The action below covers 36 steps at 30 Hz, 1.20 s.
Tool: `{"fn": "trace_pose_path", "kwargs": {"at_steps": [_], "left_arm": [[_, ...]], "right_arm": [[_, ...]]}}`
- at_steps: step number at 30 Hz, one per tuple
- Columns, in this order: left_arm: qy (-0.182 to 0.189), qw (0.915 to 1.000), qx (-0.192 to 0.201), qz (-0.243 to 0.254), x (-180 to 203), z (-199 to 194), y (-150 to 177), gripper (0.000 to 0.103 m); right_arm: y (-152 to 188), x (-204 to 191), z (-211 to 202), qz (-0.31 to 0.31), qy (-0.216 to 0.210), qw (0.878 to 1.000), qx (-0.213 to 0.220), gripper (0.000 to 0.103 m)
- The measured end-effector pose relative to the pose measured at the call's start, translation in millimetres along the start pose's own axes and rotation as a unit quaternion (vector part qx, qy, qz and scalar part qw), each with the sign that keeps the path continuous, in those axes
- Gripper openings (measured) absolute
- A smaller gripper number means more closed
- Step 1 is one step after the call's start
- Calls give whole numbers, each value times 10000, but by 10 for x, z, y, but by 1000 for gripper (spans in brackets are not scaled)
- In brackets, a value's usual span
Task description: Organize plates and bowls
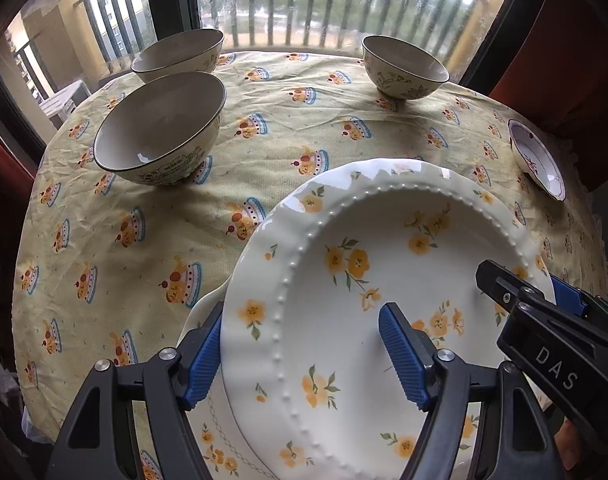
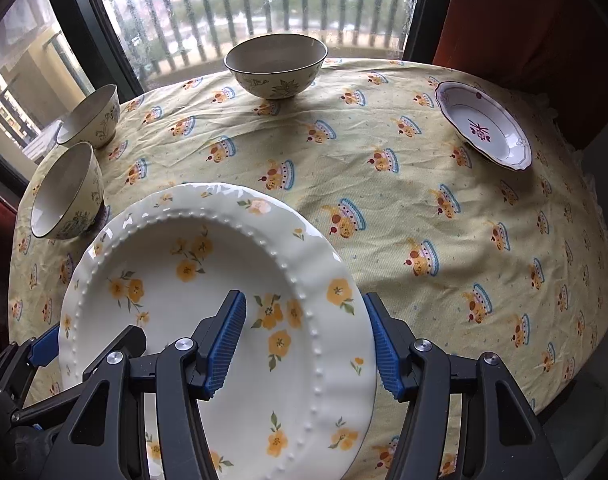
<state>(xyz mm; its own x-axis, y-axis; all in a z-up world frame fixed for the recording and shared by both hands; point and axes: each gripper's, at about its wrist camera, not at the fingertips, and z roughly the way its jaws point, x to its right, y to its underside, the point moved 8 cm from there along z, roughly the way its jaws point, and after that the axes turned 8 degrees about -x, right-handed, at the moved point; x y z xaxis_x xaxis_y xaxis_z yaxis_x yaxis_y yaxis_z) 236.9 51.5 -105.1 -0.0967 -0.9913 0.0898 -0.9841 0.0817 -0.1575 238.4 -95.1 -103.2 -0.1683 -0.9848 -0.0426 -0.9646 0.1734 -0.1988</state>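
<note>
A large white plate with yellow flowers (image 1: 368, 280) (image 2: 207, 280) is held above the table's near edge, over another flowered plate (image 1: 215, 440). My left gripper (image 1: 304, 356) straddles its left rim, shut on it. My right gripper (image 2: 308, 344) straddles its right rim, shut on it, and also shows in the left wrist view (image 1: 544, 300). Three cream bowls stand at the far side: one near left (image 1: 159, 128) (image 2: 67, 192), one behind it (image 1: 179, 54) (image 2: 91, 116), one further right (image 1: 404, 66) (image 2: 275, 64). A small white plate with purple pattern (image 1: 538, 160) (image 2: 484, 124) lies at the far right.
The round table wears a yellow cloth with cake prints (image 1: 103, 248) (image 2: 444, 220). A window with balcony railing (image 1: 324, 4) stands behind it. Red curtains (image 2: 524, 20) hang at the right.
</note>
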Motion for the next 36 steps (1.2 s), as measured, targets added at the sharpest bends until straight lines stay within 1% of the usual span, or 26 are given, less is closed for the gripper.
{"fn": "trace_pose_path", "kwargs": {"at_steps": [3, 9, 16, 21, 28, 36], "left_arm": [[-46, 10000, -27, -1, -16, 41, 135, 75], [44, 9999, -151, -71, -38, 110, 334, 75], [63, 9992, -351, -154, -29, 223, 510, 75], [86, 9987, -432, -247, -57, 280, 553, 75], [131, 9970, -555, -521, -115, 367, 547, 80], [-287, 9983, -347, -380, -148, 372, 509, 84]], "right_arm": [[134, -29, 55, -73, 58, 9999, -78, 64], [337, -42, 116, -182, 183, 9994, -218, 64], [429, -19, 155, -231, 287, 9990, -259, 64], [445, -27, 200, -260, 249, 9989, -286, 64], [458, -75, 208, -392, 196, 9987, -259, 64], [521, -139, 289, -432, 204, 9982, -374, 62]]}}
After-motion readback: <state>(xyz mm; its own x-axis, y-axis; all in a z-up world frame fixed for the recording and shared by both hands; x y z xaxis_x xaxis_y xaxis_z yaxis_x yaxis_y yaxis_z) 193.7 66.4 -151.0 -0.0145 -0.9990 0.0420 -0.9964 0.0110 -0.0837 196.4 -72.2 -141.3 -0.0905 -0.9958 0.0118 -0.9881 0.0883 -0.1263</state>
